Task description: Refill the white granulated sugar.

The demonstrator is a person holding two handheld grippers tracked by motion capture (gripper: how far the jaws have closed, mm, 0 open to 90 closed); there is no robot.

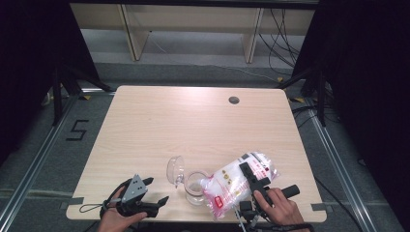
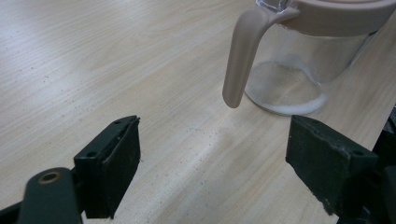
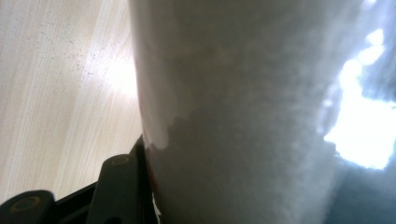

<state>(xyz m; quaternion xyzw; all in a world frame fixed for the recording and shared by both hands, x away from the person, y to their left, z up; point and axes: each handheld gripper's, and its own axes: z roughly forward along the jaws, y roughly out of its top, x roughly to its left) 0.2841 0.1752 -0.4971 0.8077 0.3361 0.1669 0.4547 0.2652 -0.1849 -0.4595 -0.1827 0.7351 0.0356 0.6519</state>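
- right gripper (image 1: 252, 178) clamped on bag of white powder (image 1: 232, 186), tilted over glass jar (image 1: 196, 189) near table (image 1: 193, 121) front edge
- left gripper (image 1: 153, 191) jaws wide, nothing held, just left of jar
- jar lid (image 1: 175, 170) flipped open

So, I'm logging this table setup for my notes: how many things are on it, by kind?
Clear jar with open lid: 1
Bag of white granules: 1, held in the right tongs
Hand-held tongs: 2, the left open and empty
Total: 4
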